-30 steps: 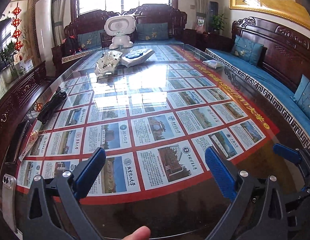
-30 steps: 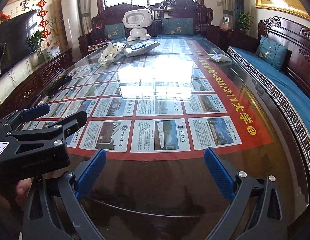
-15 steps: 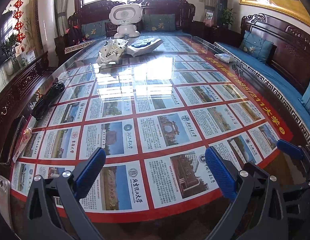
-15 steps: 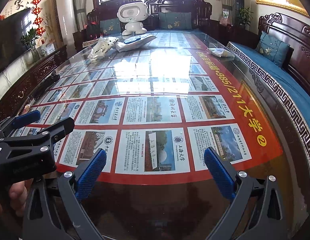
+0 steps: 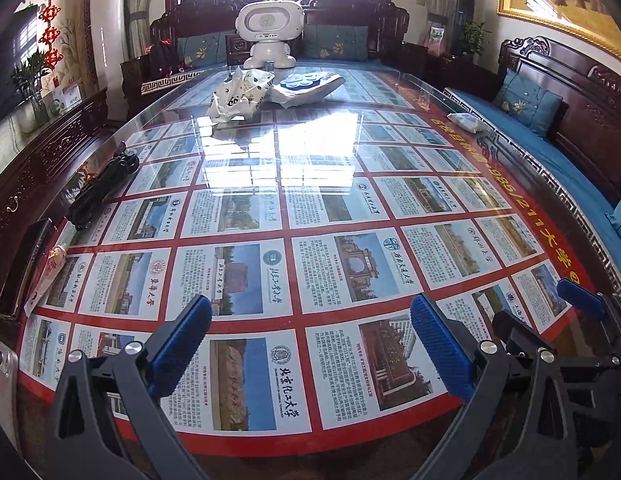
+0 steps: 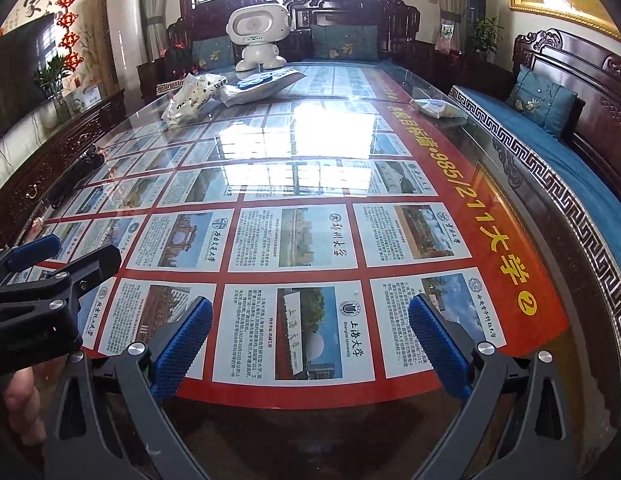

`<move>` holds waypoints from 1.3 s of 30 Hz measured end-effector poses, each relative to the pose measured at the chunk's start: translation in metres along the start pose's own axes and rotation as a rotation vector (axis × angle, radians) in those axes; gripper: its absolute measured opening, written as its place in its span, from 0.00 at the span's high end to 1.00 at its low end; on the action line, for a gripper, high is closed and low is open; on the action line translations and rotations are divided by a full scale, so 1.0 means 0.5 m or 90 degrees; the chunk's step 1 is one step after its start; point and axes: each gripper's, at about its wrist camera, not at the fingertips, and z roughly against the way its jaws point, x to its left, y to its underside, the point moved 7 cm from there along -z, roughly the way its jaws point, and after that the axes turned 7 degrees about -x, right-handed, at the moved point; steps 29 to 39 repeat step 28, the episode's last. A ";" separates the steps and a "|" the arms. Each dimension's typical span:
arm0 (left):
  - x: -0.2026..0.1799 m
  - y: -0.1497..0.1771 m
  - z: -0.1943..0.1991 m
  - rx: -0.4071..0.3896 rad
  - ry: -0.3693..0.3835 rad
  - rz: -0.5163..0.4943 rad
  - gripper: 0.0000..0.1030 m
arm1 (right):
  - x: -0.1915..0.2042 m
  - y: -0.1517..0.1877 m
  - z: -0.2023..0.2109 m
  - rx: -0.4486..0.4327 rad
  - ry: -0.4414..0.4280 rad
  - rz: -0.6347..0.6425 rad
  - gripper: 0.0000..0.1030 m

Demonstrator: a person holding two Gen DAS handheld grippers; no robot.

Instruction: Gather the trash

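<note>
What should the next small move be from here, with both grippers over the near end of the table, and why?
Probably carry both grippers forward toward the far end. The left gripper and right gripper are open and empty above bare glass, while the likeliest trash, a crumpled white plastic bag, lies far off near the white robot toy. Nothing sits between their fingers.

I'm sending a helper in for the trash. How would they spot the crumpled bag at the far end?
Look to the far end of the glass-topped table, before the white toy robot. The crumpled bag lies left of a flat packet, white with dark print and bunched upward.
</note>
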 end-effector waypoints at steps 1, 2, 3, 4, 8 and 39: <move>0.001 0.001 0.000 0.001 0.001 0.000 0.04 | -0.003 0.001 0.000 0.000 -0.001 -0.006 0.08; 0.002 0.001 0.001 0.001 -0.001 -0.001 0.04 | -0.005 0.001 -0.001 0.000 -0.003 -0.013 0.08; 0.003 0.002 0.001 0.000 -0.005 -0.003 0.04 | -0.007 0.001 0.000 0.000 -0.003 -0.019 0.08; 0.004 0.003 0.001 0.001 -0.008 -0.005 0.04 | -0.010 -0.002 -0.001 -0.001 -0.002 -0.022 0.08; 0.005 0.008 0.002 0.004 -0.011 -0.005 0.04 | -0.011 -0.011 0.007 -0.008 -0.001 -0.021 0.08; -0.001 0.012 0.006 0.012 -0.029 -0.021 0.04 | -0.002 -0.018 0.012 -0.012 -0.009 -0.015 0.08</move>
